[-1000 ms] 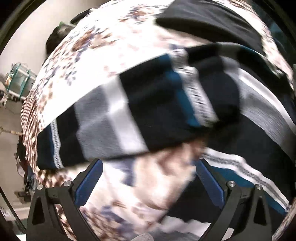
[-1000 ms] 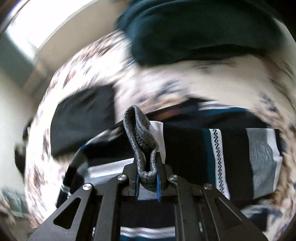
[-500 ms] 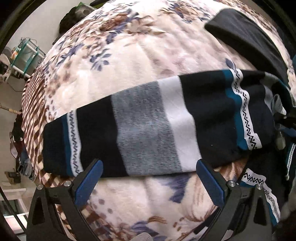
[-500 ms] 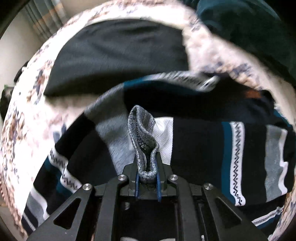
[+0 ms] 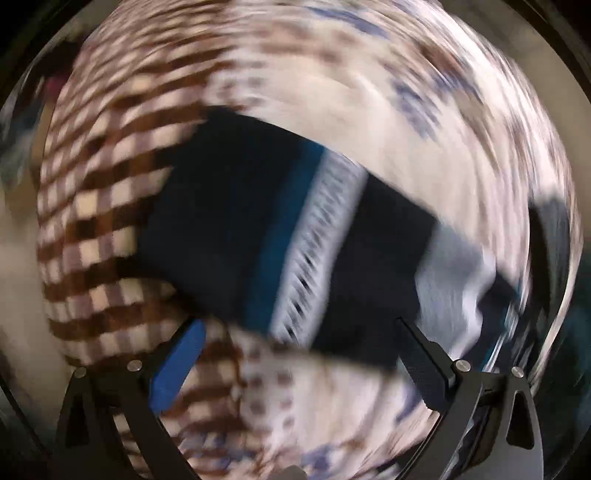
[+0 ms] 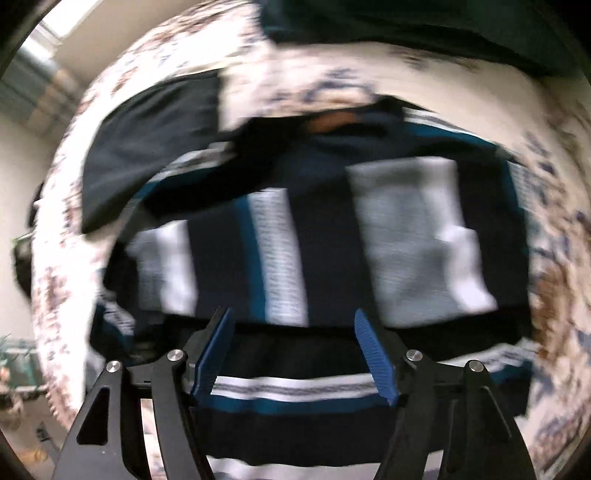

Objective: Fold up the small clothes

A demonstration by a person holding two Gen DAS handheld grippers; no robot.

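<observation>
A striped sweater [image 6: 295,251] in navy, teal, white and grey lies on a floral blanket [image 6: 288,85]. In the right wrist view a sleeve is folded across its body. My right gripper [image 6: 295,350] is open and empty just above the sweater's lower part. In the blurred left wrist view a navy sleeve end [image 5: 280,236] with a teal and white band lies on the blanket [image 5: 424,122]. My left gripper [image 5: 295,373] is open and empty, close above the sleeve's near edge.
A black garment [image 6: 147,133] lies on the blanket left of the sweater. A dark teal garment [image 6: 406,26] lies beyond it at the top. A brown checked border [image 5: 99,206] of the blanket shows at the left.
My right gripper has opened and let go of the grey sleeve cuff, which now lies on the sweater. My left gripper has swung left toward the other sleeve's end.
</observation>
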